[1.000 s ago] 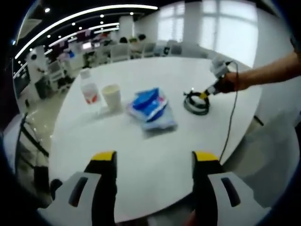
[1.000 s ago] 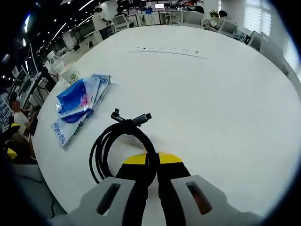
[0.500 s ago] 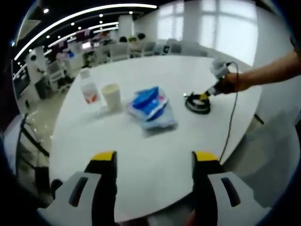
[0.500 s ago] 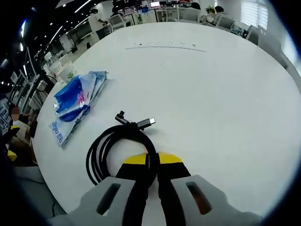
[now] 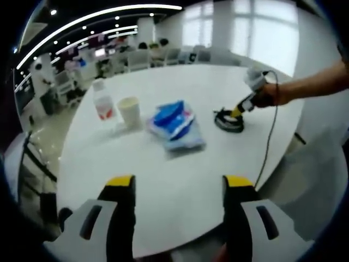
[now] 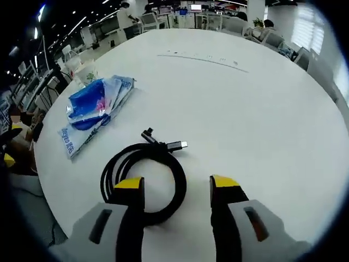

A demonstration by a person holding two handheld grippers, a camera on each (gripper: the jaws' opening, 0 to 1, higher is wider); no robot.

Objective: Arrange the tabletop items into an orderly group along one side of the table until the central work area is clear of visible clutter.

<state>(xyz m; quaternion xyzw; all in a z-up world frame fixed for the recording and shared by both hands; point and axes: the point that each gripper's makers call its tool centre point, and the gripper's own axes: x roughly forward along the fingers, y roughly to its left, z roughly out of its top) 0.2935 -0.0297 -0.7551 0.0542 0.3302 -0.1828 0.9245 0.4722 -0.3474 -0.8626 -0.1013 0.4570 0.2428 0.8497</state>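
The right gripper [image 6: 177, 188] is seen with its jaws spread wide and nothing between them. The coiled black cable [image 6: 143, 180] lies flat on the white table [image 6: 262, 109] directly under and just ahead of them, its loop running beneath the left jaw tip and its two plugs pointing away from the tool. It is judged that the cable has been set down here as part of the group, since it lies just beside the blue-and-white packet [image 6: 90, 109], which sits ahead and to the left of this gripper.

The left gripper [image 5: 177, 188] is held wide open too, with nothing gripped, low over the near edge of the table and well apart from every item. Ahead of it, the packet [image 5: 175, 125] is seen, with a paper cup [image 5: 129, 112] and a small bottle [image 5: 103, 105] farther off to the left, the cup just beside the bottle. The items are thus strung in a loose row, presumably toward one side.

The print on the packet cannot be read. The bottle's label and the cup's contents are too blurred to tell. In the left gripper view the cable [image 5: 229, 121] is partly covered by the right gripper [image 5: 244, 106], and the plug types cannot be made out.
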